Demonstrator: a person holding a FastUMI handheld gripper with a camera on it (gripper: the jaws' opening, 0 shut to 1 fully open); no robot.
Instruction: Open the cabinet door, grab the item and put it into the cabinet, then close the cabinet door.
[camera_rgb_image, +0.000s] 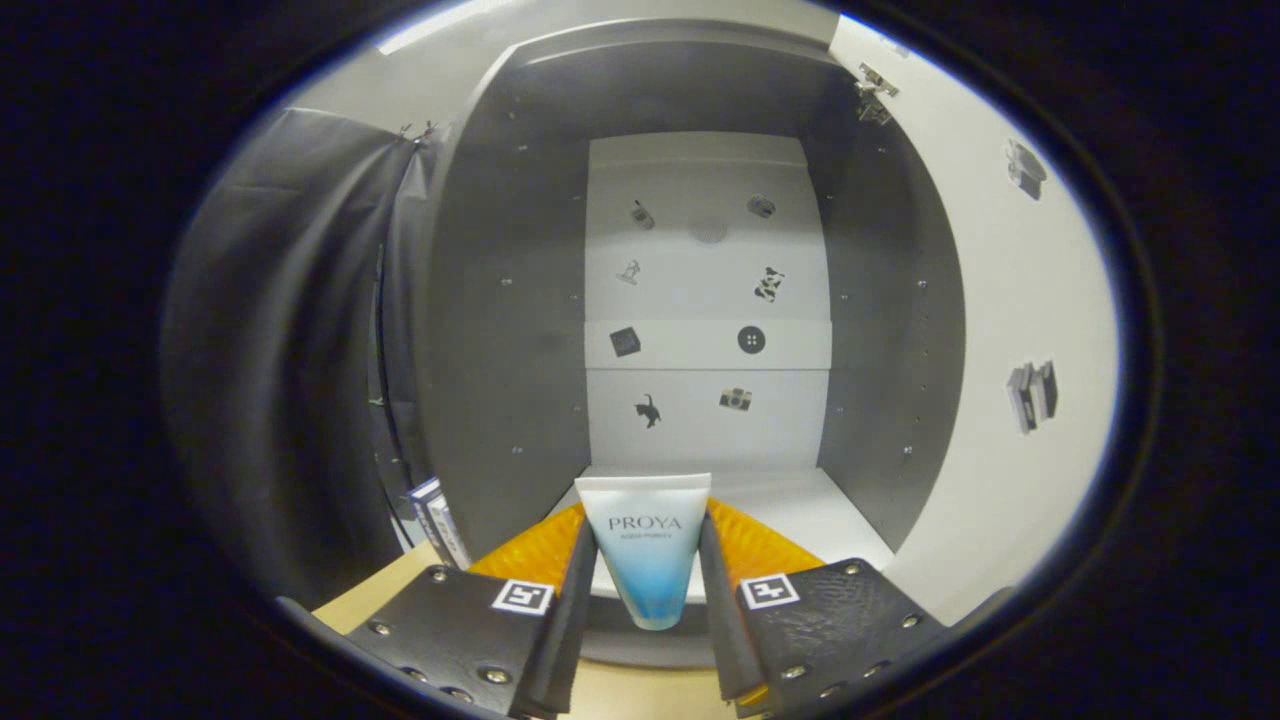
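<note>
1. The gripper had its two fingers pinching a white and blue tube, one on each side, the tube standing upside down with its cap toward the camera.
2. Under the fingers lay a strip of wooden surface, just short of the cabinet's front edge.
3. Just beyond the fingertips was the white cabinet floor, bare and lit, with the tube's flat end hanging over its front part.
4. The cabinet stood open, its door swung out to the right with its hinge at the top.
5. Farthest off was the white back panel, dotted with small stickers.
6. Risks, as I judged them: let go too high, the tube could topple or roll out over the front edge; set too near the front, the closing door could strike it; a wide swing could knock the fingers against the dark side wall.
</note>
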